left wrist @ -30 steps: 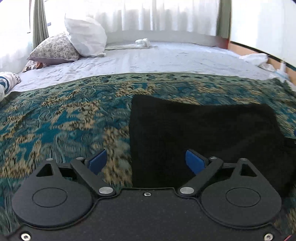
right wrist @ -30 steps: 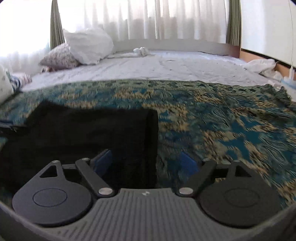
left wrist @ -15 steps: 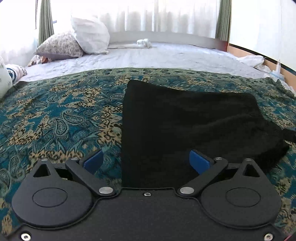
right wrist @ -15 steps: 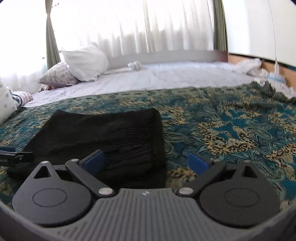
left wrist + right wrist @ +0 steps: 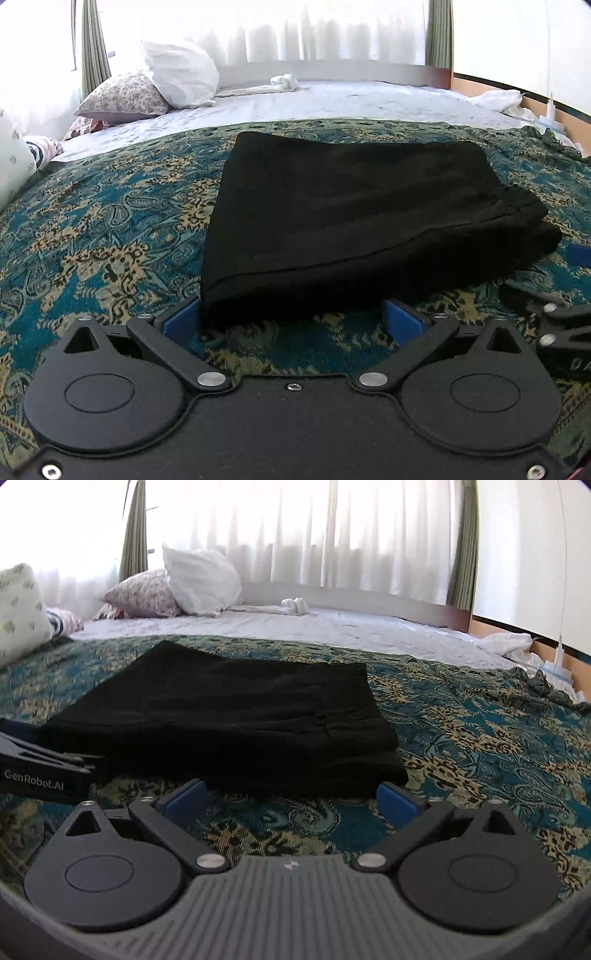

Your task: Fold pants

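Observation:
The black pants point(image 5: 351, 221) lie folded in a thick rectangle on the teal patterned bedspread point(image 5: 103, 229). My left gripper point(image 5: 293, 321) is open and empty, just in front of the near left corner of the pants. My right gripper point(image 5: 291, 799) is open and empty, just in front of the near right corner of the pants point(image 5: 229, 720). Each gripper shows at the edge of the other's view: the right one at the right in the left wrist view point(image 5: 565, 325), the left one at the left in the right wrist view point(image 5: 37, 760).
White sheet point(image 5: 332, 99) covers the far half of the bed. Pillows point(image 5: 177, 74) lean at the back left, with another pillow at the left edge point(image 5: 18, 609). A small white cloth point(image 5: 282, 81) lies by the headboard. Crumpled white fabric point(image 5: 513, 646) is at the right edge.
Both grippers have pulled back and up from the pants, so the whole fold now lies ahead of the open jaws. The pants stay folded in place.

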### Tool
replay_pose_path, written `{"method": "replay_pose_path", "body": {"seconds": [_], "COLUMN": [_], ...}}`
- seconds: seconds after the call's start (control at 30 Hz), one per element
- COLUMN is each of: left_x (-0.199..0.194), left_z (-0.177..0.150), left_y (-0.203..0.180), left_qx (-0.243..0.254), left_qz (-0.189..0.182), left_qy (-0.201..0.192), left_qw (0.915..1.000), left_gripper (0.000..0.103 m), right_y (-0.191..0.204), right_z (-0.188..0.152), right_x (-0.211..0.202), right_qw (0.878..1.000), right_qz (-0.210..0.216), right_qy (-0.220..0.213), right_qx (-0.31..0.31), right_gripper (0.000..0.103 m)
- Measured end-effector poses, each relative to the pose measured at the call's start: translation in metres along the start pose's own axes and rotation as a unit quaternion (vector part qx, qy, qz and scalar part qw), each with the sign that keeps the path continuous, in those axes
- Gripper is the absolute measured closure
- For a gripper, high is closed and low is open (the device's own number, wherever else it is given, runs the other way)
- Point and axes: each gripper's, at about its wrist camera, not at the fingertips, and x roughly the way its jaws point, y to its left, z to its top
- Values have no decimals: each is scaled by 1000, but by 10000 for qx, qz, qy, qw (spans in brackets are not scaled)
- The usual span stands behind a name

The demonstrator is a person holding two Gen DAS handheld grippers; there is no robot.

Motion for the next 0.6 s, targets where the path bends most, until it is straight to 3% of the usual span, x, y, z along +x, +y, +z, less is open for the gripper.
{"method": "replay_pose_path", "body": {"seconds": [0.6], "left_x": [4], "left_z": [-7], "left_y": [0], "left_qx": [-98], "left_qz": [38], "left_qy": [-76], "left_qw": [9999], "left_gripper": [0], "right_y": [-5], "right_z": [-9], "right_x": [11], "right_qw": [9996], "right_qz": [126], "right_qy": [173], "right_qx": [196], "right_gripper": [0]}}
